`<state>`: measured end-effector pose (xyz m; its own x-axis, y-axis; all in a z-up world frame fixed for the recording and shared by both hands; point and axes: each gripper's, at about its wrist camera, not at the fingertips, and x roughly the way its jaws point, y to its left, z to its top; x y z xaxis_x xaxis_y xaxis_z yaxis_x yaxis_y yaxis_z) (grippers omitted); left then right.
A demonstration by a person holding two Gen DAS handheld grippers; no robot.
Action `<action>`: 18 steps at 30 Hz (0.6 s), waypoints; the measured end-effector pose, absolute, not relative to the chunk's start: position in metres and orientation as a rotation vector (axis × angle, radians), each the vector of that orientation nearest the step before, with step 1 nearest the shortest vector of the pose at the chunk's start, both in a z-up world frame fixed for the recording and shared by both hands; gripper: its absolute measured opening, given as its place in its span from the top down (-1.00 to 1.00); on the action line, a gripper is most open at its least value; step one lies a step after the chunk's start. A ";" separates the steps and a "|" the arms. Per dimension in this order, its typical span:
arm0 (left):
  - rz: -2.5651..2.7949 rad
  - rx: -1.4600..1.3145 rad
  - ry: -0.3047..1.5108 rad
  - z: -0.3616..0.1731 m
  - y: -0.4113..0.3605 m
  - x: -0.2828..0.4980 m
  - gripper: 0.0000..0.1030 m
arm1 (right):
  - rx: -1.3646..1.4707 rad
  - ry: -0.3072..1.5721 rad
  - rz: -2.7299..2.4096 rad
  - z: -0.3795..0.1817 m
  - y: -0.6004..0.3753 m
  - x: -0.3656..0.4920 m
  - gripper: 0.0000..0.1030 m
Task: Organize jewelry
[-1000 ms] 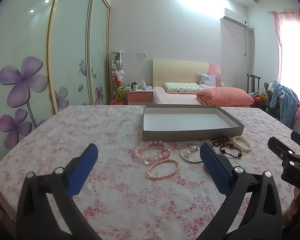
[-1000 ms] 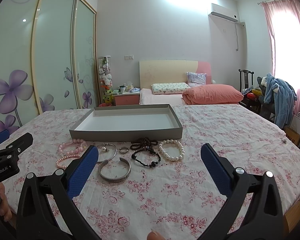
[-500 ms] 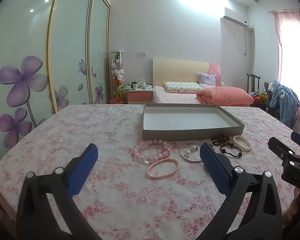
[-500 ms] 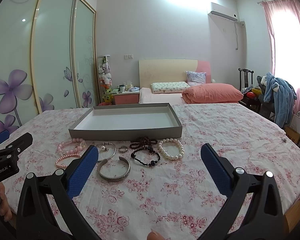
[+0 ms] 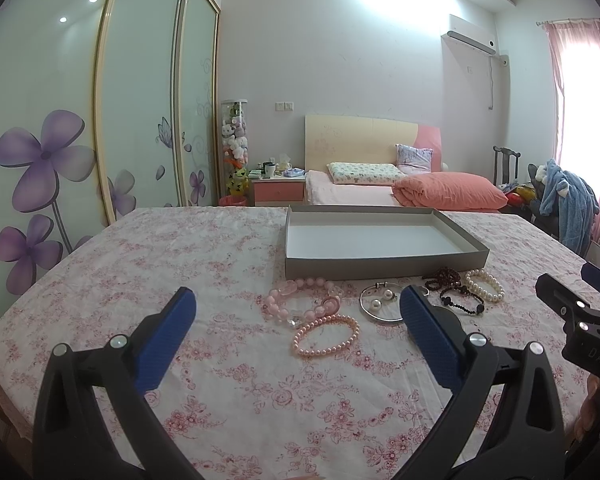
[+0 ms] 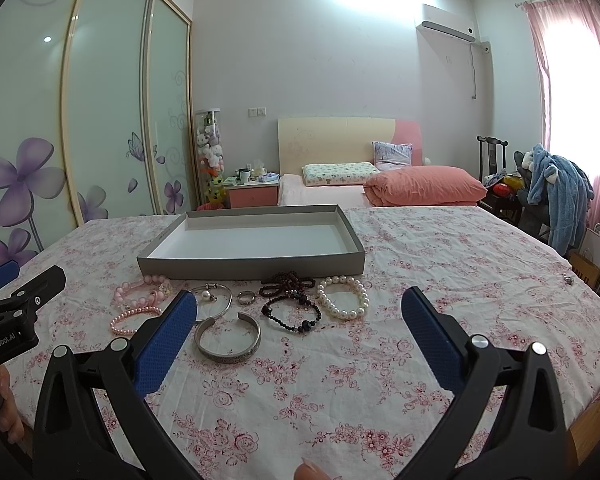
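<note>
Hovering almost unmoved, we are keeping both grippers' jaws wide and empty while the bracelets are still lying on the surface near the empty tray, sorting unstarted.

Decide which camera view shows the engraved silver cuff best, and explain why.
The right wrist view: the silver cuff lies whole and unobstructed on the floral cloth. In the left wrist view, the left gripper hides nearly all of it.

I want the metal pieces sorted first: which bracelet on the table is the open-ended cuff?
The wide silver cuff, nearest the camera, with engraved band and a gap facing the gray box; the others are beaded or thin wire.
</note>
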<state>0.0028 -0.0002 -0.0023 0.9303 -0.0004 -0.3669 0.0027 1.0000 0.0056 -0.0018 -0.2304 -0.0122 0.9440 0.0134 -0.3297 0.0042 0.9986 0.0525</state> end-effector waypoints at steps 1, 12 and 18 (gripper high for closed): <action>-0.002 0.006 0.376 -0.002 0.000 0.003 -0.92 | 0.053 0.337 0.005 -0.012 -0.230 -0.002 -0.97; -0.002 0.005 0.379 -0.002 0.000 0.003 -0.92 | 0.053 0.339 0.004 -0.013 -0.230 0.000 -0.97; -0.002 0.004 0.380 -0.003 0.000 0.004 -0.92 | 0.052 0.340 0.004 -0.014 -0.229 0.000 -0.97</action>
